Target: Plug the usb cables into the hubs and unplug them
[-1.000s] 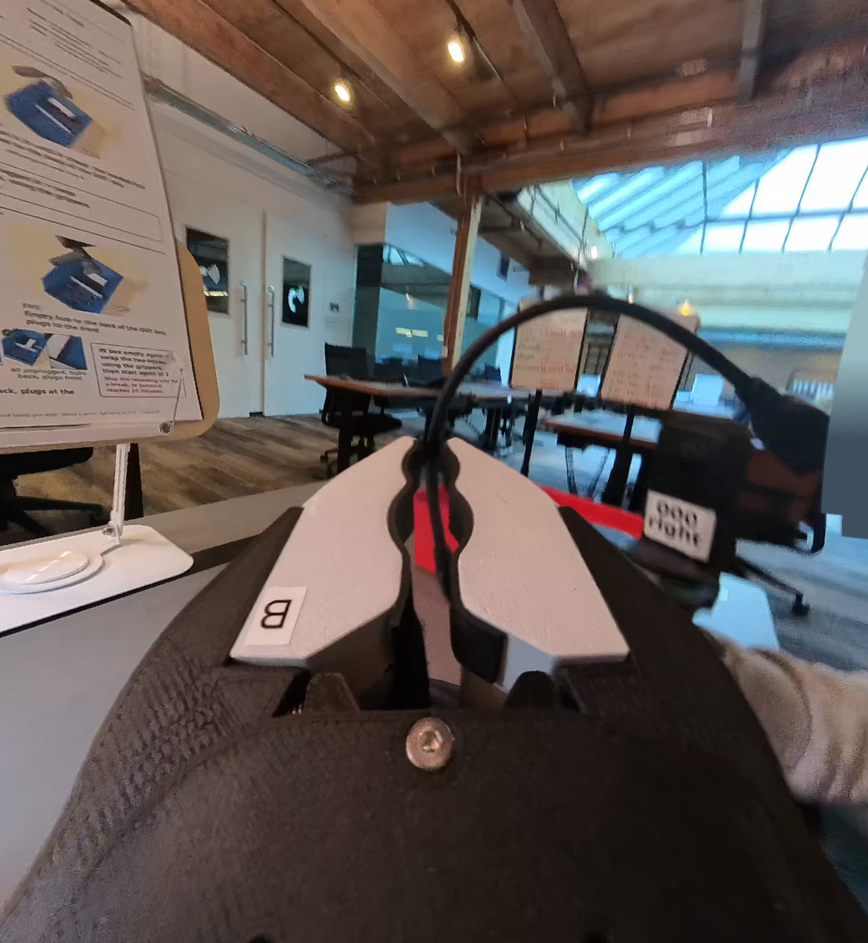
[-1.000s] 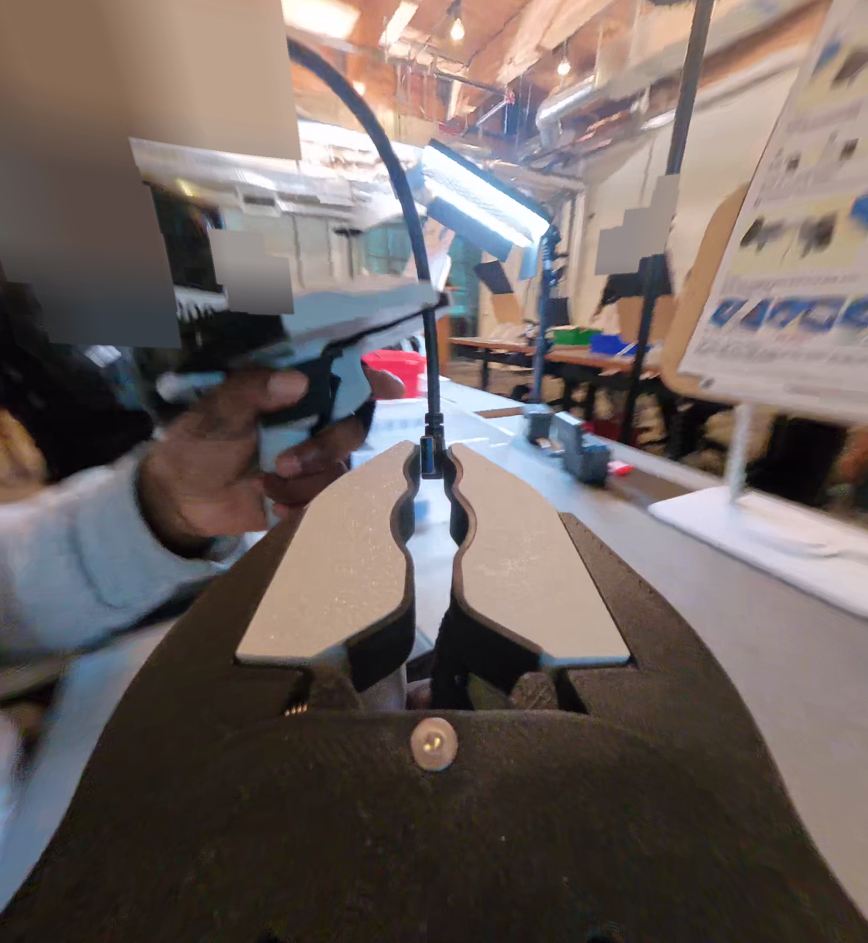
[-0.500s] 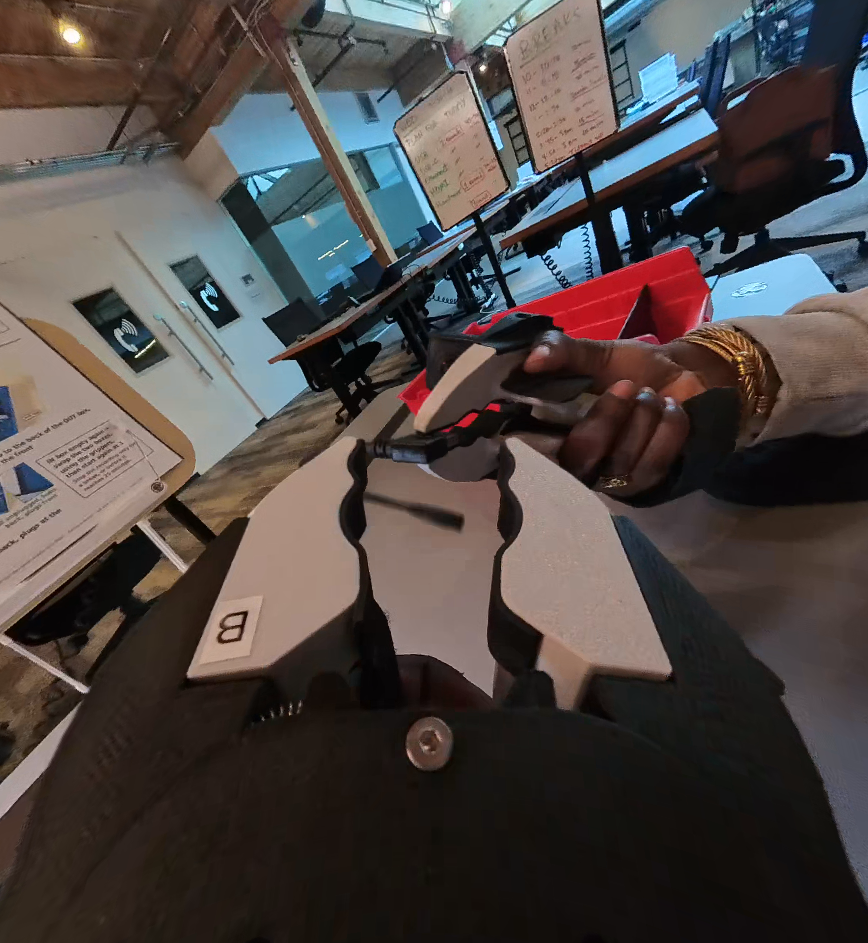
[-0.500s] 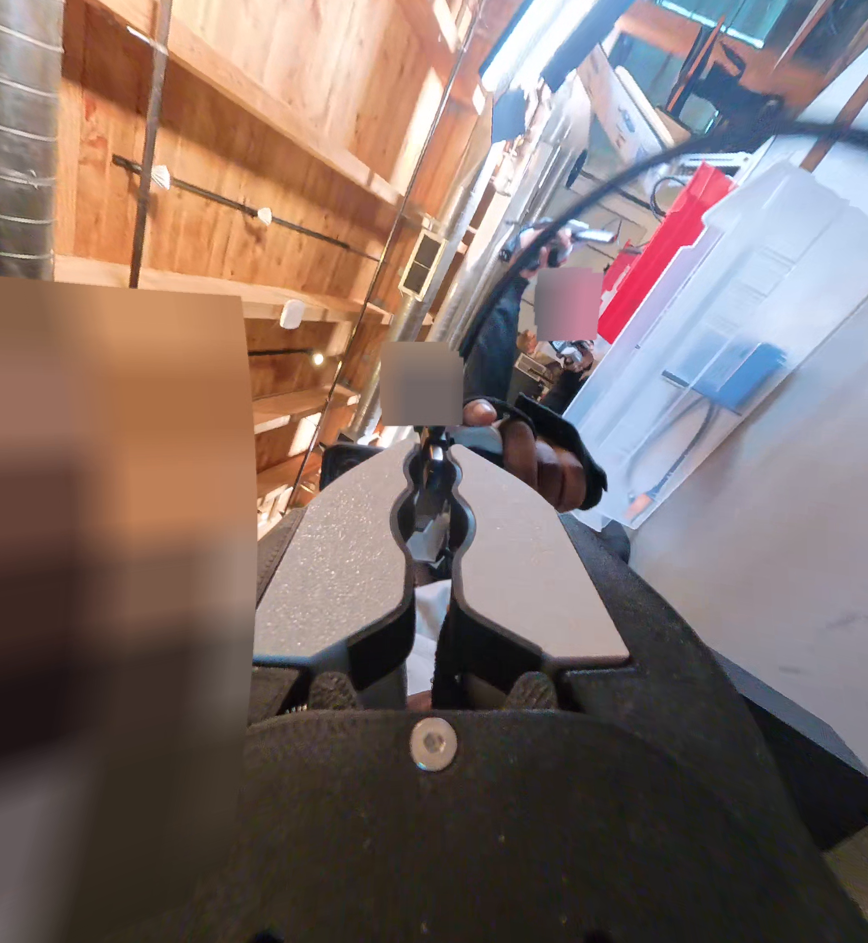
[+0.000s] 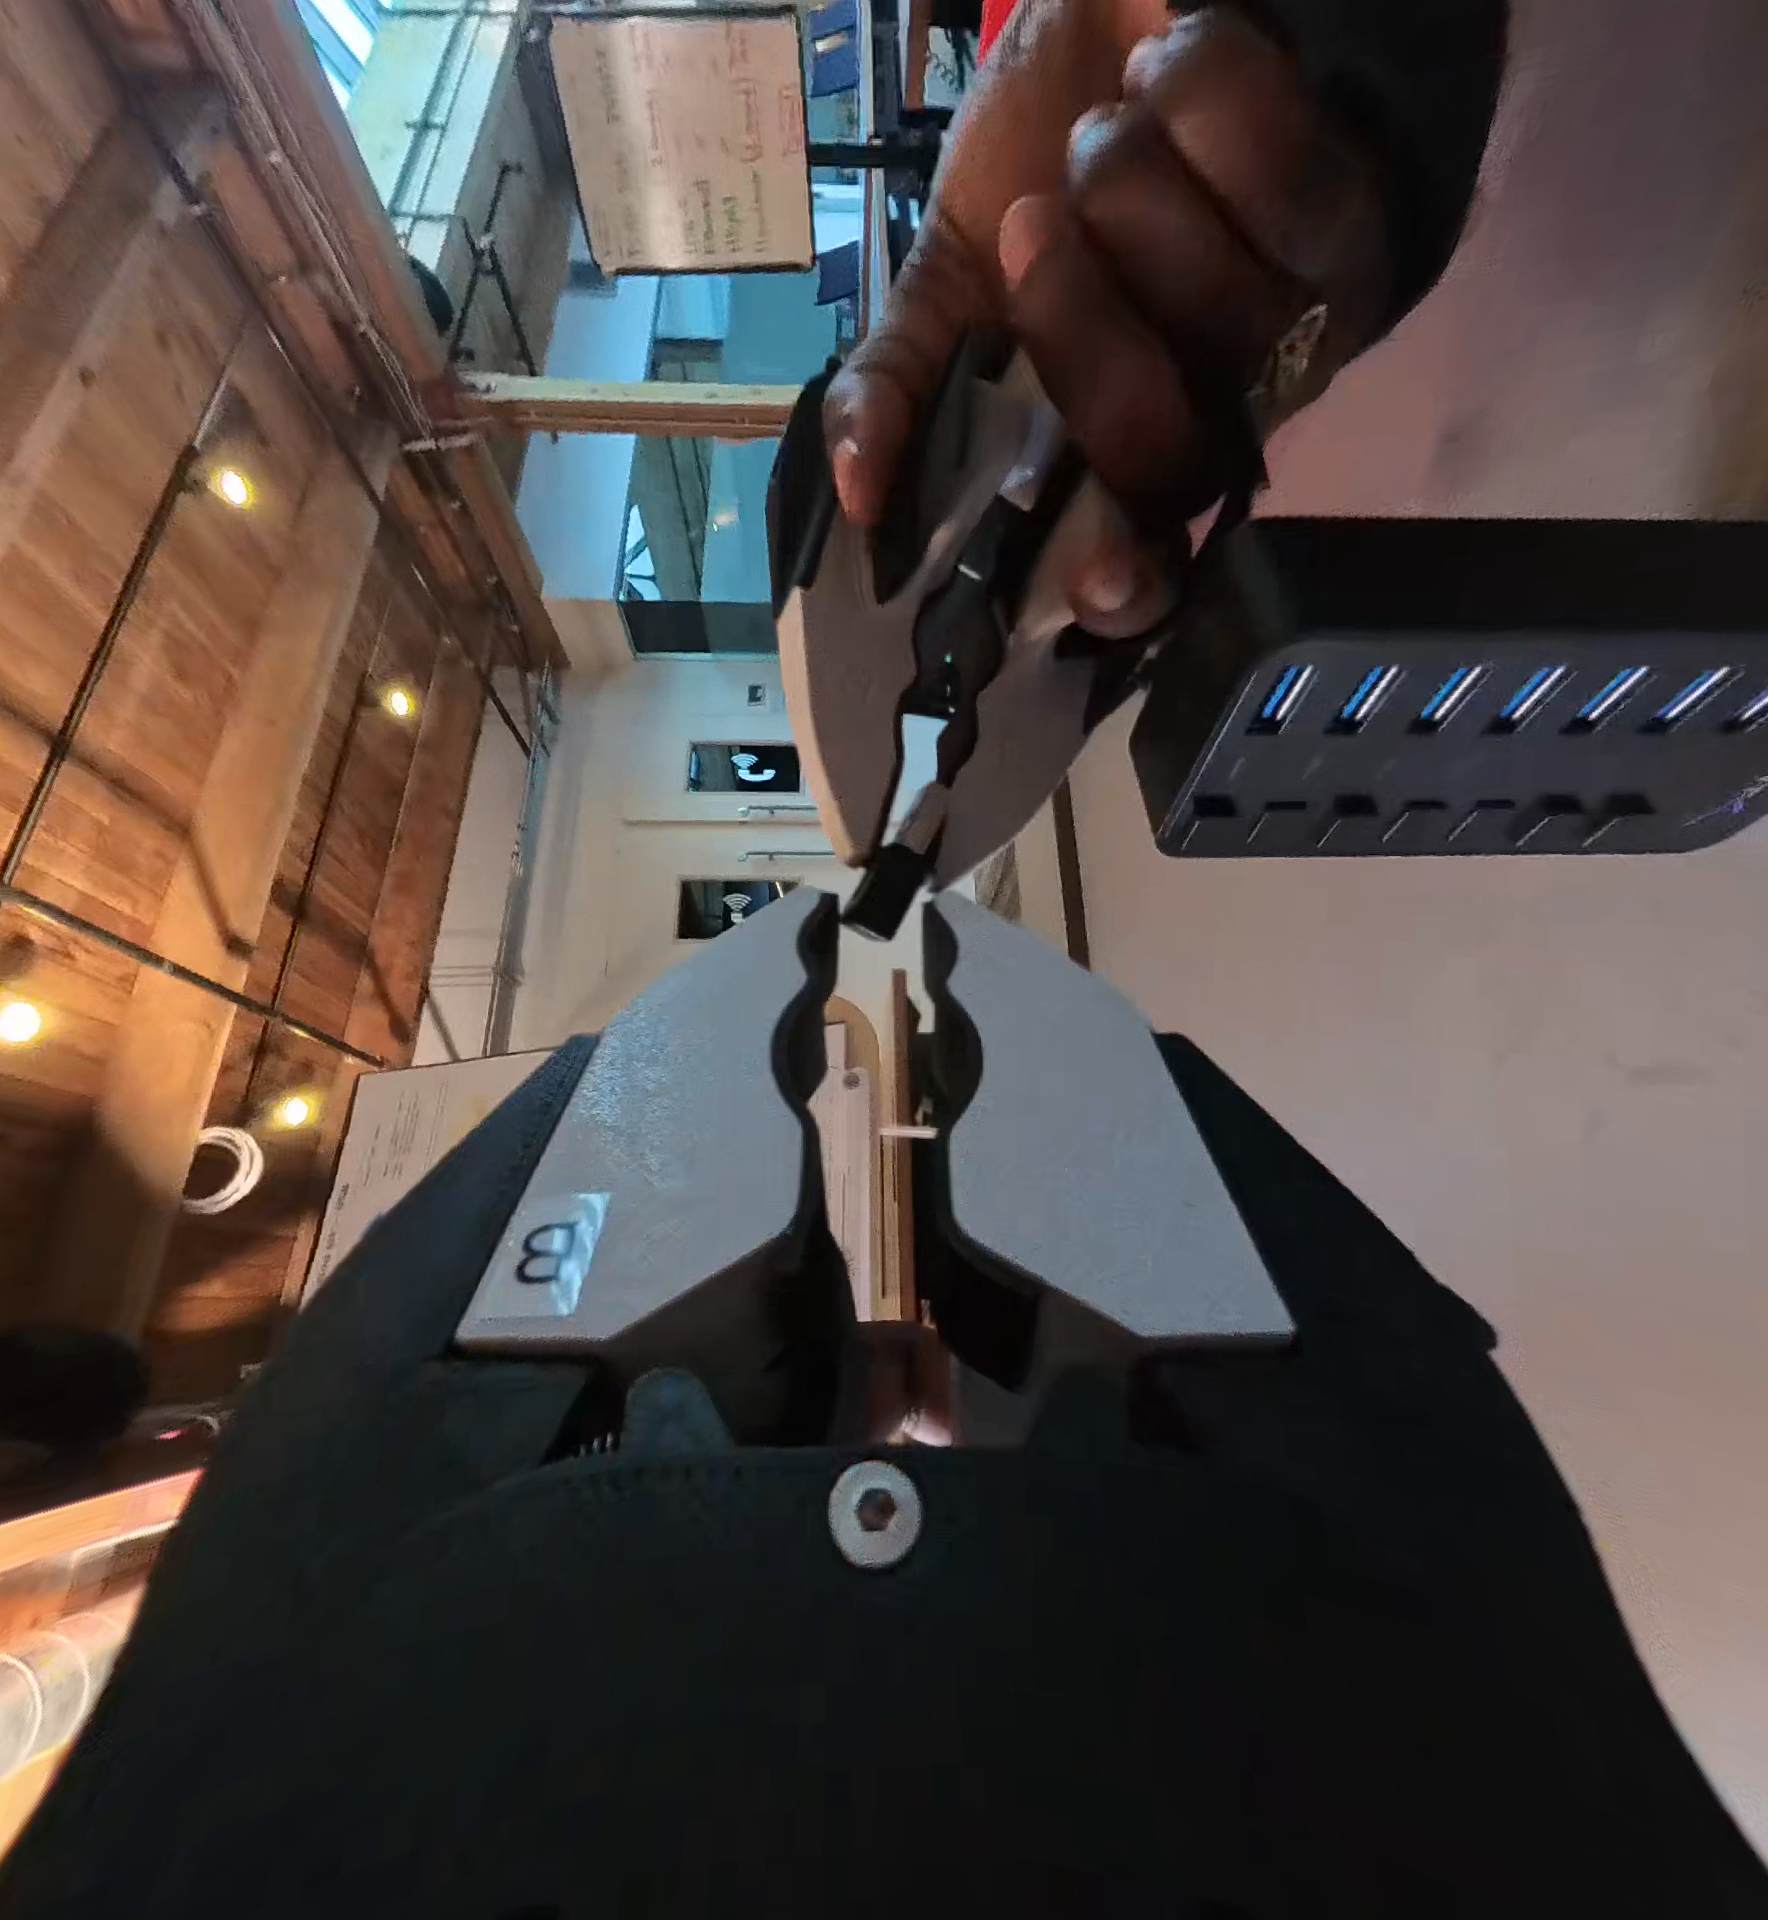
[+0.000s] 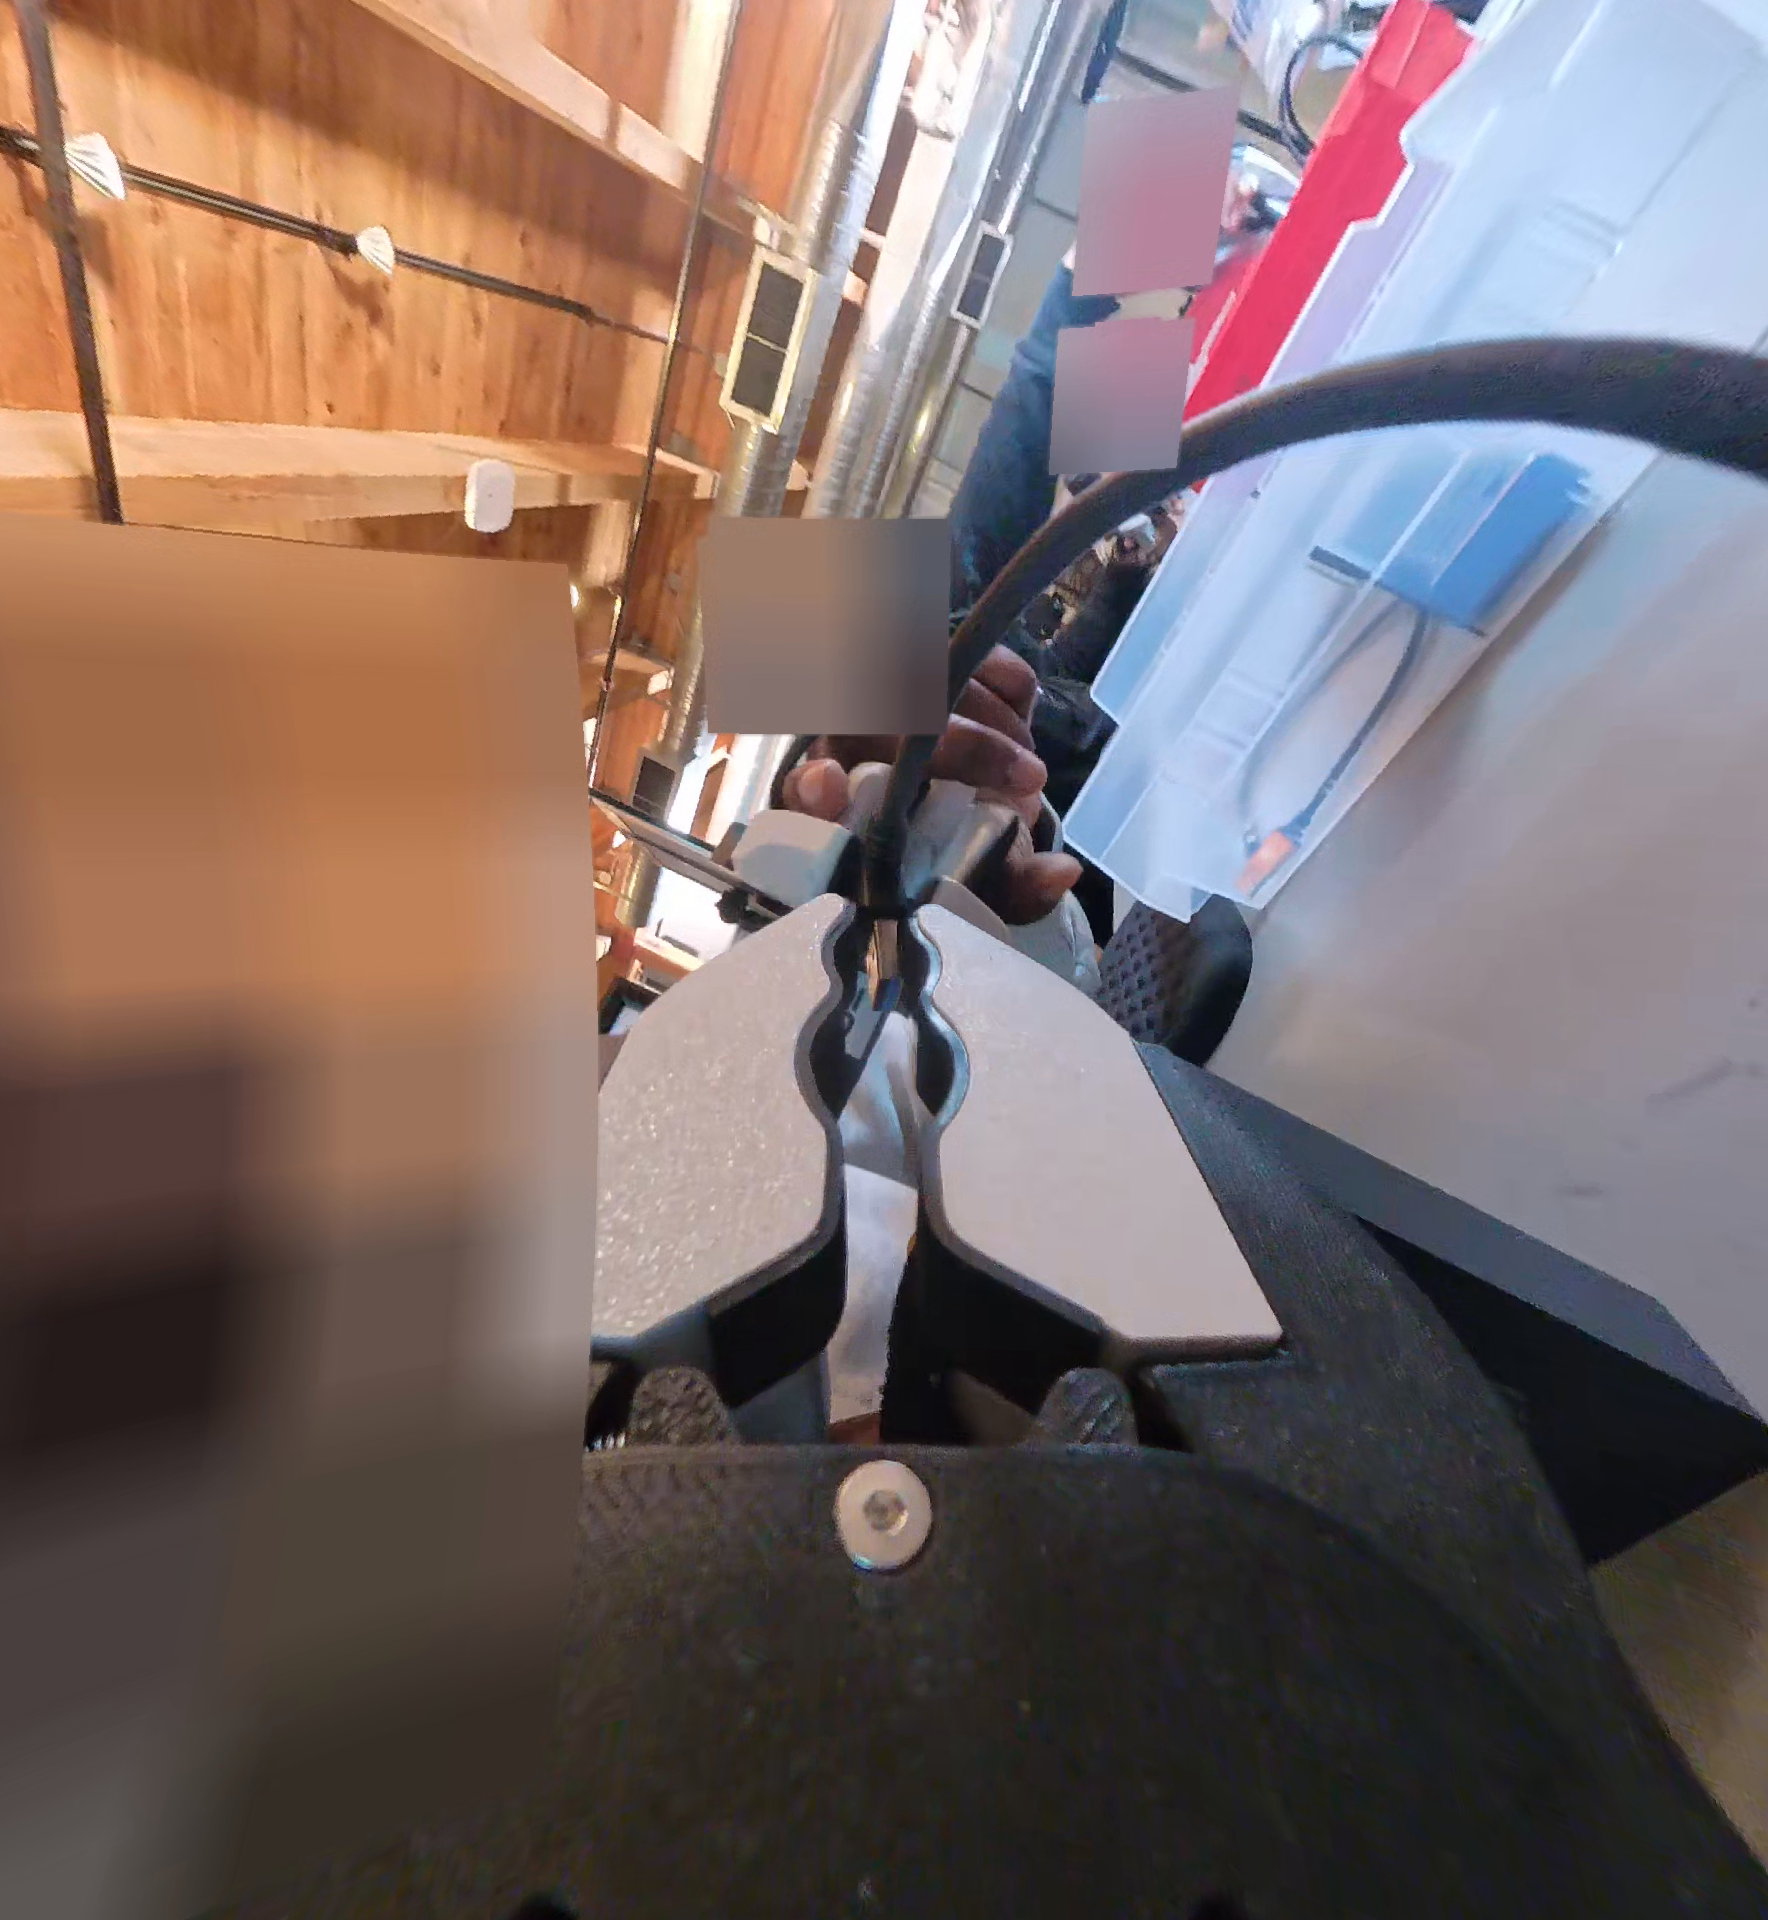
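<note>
My right gripper is shut on the usb plug, with the metal end between its fingers. The black cable arcs up and away to the right. In the left wrist view the right gripper faces mine tip to tip, and the plug's black housing sticks out of it. My left gripper has its jaws narrowly apart around that housing, with a gap still showing. The black hub with several blue ports lies on the table beside the right gripper. It shows as a black box in the right wrist view.
A hand holds the right gripper. A clear bin holding a blue hub and a cable stands on the grey table, with a red bin behind it. An instruction board stands beyond my left fingers.
Both grippers rolled sideways and came tip to tip. My left gripper let go of the cable, opened wide, then narrowed around the plug housing. The right gripper kept hold of the plug.
</note>
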Motion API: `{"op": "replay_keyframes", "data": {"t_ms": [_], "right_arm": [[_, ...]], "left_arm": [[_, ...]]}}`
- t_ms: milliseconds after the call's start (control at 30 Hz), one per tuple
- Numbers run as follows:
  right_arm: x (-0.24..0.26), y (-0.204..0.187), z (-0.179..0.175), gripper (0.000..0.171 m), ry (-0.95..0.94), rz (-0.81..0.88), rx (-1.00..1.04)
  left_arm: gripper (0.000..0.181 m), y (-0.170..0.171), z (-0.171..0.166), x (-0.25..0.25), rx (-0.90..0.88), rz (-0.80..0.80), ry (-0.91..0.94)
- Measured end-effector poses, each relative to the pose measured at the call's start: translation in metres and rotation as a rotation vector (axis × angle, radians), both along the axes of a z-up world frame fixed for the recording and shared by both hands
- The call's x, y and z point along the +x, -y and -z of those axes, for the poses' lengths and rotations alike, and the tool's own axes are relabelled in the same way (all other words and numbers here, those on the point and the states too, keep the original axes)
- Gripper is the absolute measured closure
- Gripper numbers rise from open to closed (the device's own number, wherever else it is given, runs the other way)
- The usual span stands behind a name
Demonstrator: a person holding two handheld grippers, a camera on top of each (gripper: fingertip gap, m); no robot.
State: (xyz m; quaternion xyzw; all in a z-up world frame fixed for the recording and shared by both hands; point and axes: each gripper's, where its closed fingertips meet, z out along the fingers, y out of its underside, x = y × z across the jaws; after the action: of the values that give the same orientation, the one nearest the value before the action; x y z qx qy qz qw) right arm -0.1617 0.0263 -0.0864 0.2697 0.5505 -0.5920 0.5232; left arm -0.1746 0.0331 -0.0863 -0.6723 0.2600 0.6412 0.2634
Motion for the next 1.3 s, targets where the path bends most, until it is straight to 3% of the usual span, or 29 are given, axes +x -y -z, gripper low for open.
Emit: {"op": "replay_keyframes", "data": {"t_ms": [33, 167, 300, 367, 533, 600, 767, 1000, 1067, 1167, 1300], "right_arm": [[0.001, 0.0, 0.0, 0.163, 0.0, -0.007, 0.0], [0.0, 0.0, -0.004, 0.154, -0.052, 0.021, -0.018], [-0.011, -0.004, -0.016, 0.144, -0.34, 0.21, -0.053], [-0.013, -0.007, -0.022, 0.137, -0.622, 0.337, -0.039], [-0.01, -0.008, -0.015, 0.137, -1.64, 0.679, 0.137], [-0.003, -0.005, -0.007, 0.141, -1.834, 0.667, 0.16], [0.0, -0.001, 0.0, 0.161, -1.892, 0.633, 0.162], [0.002, -0.004, 0.002, 0.166, -1.961, 0.605, 0.135], [0.011, -0.003, 0.001, 0.167, -1.951, 0.557, 0.071], [0.022, -0.002, 0.002, 0.167, -1.922, 0.506, 0.003], [0.028, -0.002, 0.0, 0.167, -1.885, 0.484, -0.053]], "left_arm": [[0.169, 0.0, -0.001, 0.001, -0.004, 0.002, -0.009], [0.171, 0.002, -0.004, 0.0, 0.091, -0.021, 0.077], [0.172, 0.012, -0.006, -0.009, 0.285, -0.107, 0.272], [0.172, 0.015, -0.005, -0.012, 0.363, -0.131, 0.345], [0.172, 0.01, -0.001, -0.005, 0.374, -0.072, 0.415], [0.172, 0.008, 0.003, -0.002, 0.35, -0.059, 0.427], [0.172, 0.003, 0.006, 0.005, 0.311, -0.015, 0.422], [0.167, 0.001, 0.002, 0.009, 0.382, 0.047, 0.439], [0.154, -0.001, -0.001, 0.016, 0.427, 0.117, 0.489], [0.152, -0.003, 0.0, 0.028, 0.473, 0.219, 0.619], [0.169, -0.003, 0.001, 0.037, 0.518, 0.299, 0.754]]}}
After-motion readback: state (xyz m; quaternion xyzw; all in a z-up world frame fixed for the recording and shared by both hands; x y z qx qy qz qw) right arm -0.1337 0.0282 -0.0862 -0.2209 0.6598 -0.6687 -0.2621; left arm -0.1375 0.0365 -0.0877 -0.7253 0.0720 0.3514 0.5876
